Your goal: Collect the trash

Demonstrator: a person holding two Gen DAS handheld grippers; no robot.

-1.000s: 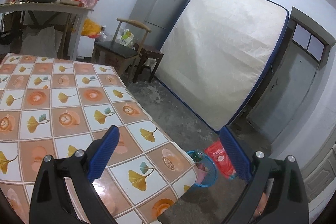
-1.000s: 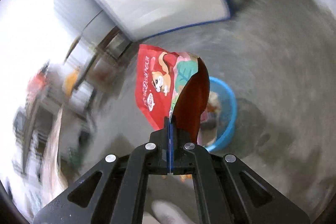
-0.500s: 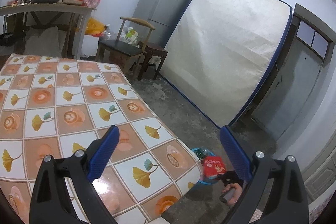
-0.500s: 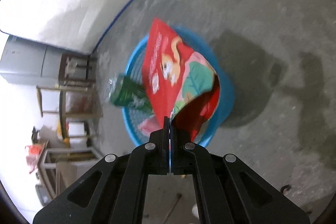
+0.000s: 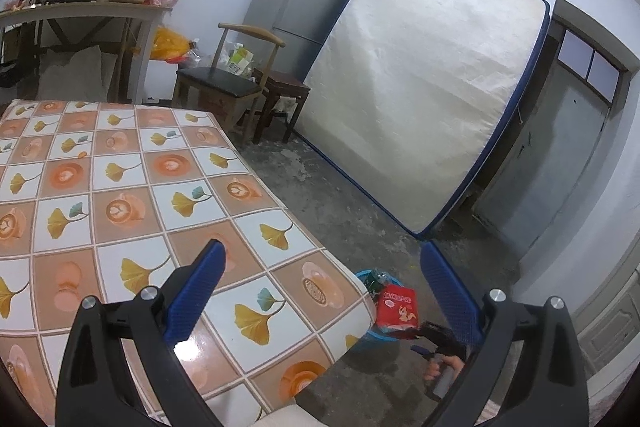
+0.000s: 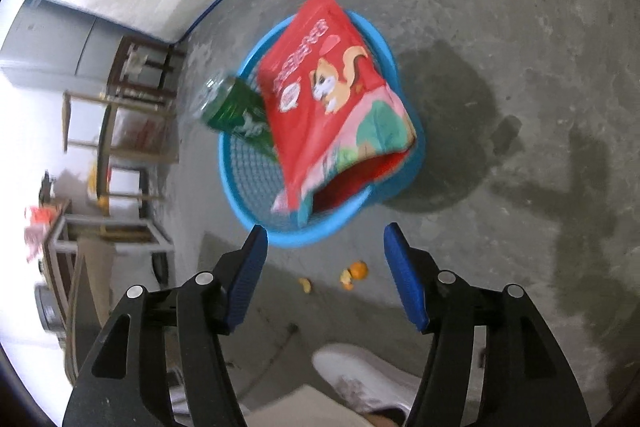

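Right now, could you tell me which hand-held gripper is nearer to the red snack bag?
Right. The right hand-held gripper hangs open just above the red snack bag in the blue basket. The left hand-held gripper is open farther off, over the table.

Left wrist view is sharp and evenly lit, cool and a touch dim, with a white glare patch on the glossy table (image 5: 120, 187) beside the left claw (image 5: 320, 267) and walls bowing hard into the black fisheye rim. Right wrist view is smeared with motion blur, the red snack bag (image 6: 332, 99) and blue basket (image 6: 248, 187) soft-edged, its left side blown out white, and dark hard-edged shadows lie across the grey floor (image 6: 500, 27)
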